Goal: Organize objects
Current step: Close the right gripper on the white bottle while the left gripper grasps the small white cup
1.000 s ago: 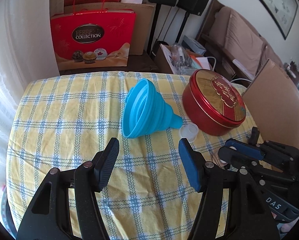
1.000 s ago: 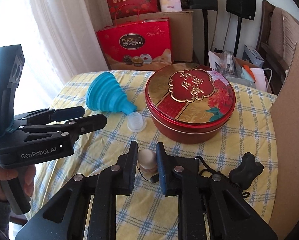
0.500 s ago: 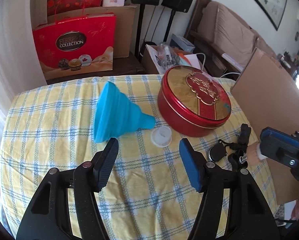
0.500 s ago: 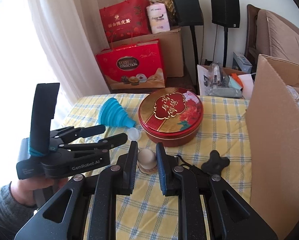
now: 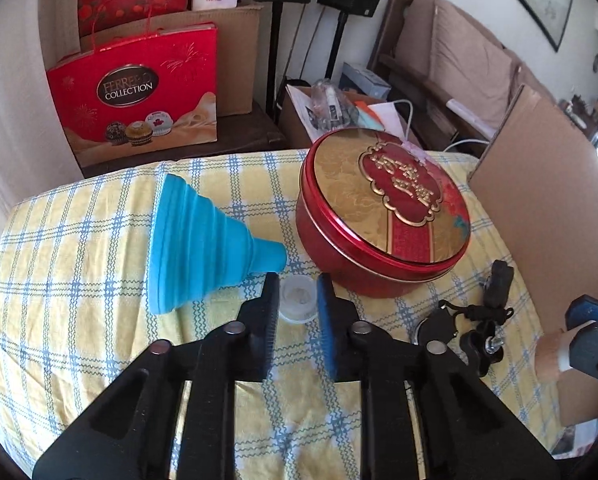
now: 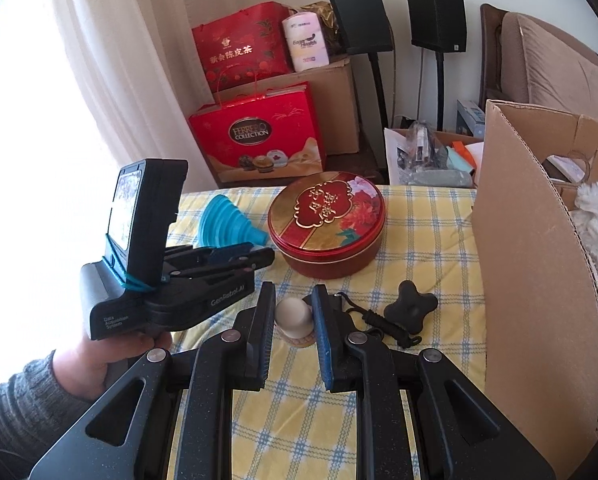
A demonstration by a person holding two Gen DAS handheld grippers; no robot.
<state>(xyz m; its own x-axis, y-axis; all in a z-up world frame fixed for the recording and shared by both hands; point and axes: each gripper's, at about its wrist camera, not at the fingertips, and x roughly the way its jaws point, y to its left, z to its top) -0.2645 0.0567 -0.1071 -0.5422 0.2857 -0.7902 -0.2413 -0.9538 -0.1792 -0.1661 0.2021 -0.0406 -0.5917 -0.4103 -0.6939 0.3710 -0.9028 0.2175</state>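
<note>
Over checked cloth, left tool (image 5: 297,295) just closing around clear cup (image 5: 297,299), right tool (image 6: 295,312) clamping beige knob (image 6: 293,316)

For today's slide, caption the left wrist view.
Left gripper closing around small clear cup between blue funnel and red tin.

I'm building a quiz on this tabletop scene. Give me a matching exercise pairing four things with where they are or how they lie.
Things:
1. blue collapsible silicone funnel
2. round red-and-gold tin
3. small clear plastic cup
4. beige egg-shaped wooden piece

States:
A. between the right gripper's fingers
B. lying on its side
C. between the left gripper's fingers
D. lid on, upright

Pairs: 1-B, 2-D, 3-C, 4-A
</note>
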